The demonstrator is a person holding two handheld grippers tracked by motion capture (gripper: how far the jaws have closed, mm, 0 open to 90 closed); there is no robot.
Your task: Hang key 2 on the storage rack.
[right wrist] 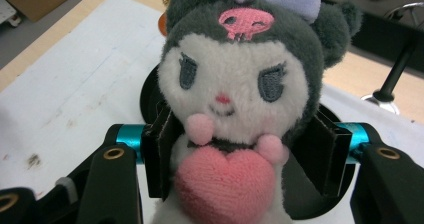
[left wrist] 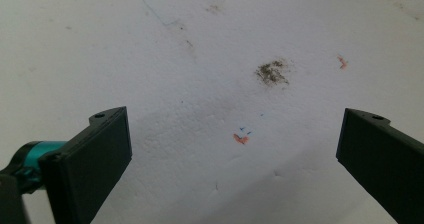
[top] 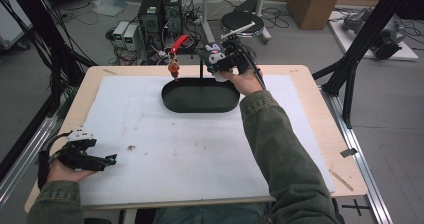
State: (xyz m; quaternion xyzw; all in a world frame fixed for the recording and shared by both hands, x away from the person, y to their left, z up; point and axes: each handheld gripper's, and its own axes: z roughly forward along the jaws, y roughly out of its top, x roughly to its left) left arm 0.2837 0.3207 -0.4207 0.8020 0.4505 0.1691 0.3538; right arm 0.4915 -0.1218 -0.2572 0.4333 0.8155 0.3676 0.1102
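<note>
A plush doll (right wrist: 235, 89) with a grey hood, white face, pink skull mark and pink heart sits squeezed between the jaws of my right gripper (right wrist: 240, 159). In the high view the doll (top: 214, 55) hangs in the right gripper (top: 222, 64) above the far right end of a black oval tray (top: 200, 104). My left gripper (top: 107, 160) rests near the table's front left corner. Its jaws (left wrist: 235, 154) stand wide apart over the bare white mat, nothing between them.
A thin black post (top: 201, 66) stands at the tray's far side, with a red clip (top: 178, 43) and an orange charm (top: 174, 70) hanging beside it. The white foam mat (top: 190, 154) covers most of the wooden table. Computers and cables lie on the floor beyond.
</note>
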